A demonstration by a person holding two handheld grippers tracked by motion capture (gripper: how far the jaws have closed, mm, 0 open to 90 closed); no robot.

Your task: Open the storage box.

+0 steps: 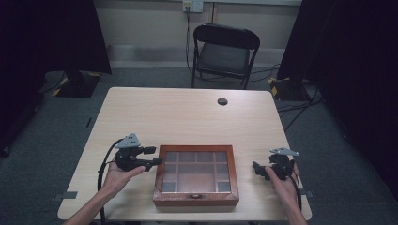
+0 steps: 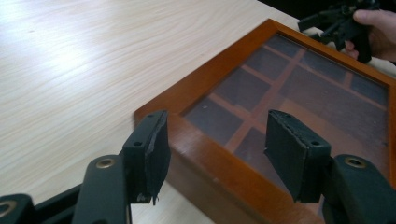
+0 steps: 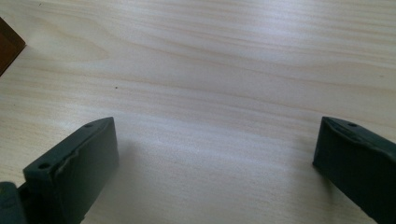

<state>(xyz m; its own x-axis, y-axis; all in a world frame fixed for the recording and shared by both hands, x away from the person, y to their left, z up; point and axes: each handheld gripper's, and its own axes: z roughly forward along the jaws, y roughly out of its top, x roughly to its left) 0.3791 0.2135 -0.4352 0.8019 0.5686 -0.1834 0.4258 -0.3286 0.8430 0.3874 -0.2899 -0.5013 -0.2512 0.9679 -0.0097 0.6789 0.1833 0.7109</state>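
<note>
Only the left gripper view shows the wooden box (image 2: 289,116) corner between the wide left gripper (image 2: 215,154); on the table (image 1: 187,112) the box lies between both, the right gripper (image 1: 261,168) wide, apart.

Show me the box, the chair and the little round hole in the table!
box (image 1: 196,197), high view, front wooden wall.
chair (image 1: 224,57), high view, seat.
hole (image 1: 222,101), high view, its dark middle.
</note>
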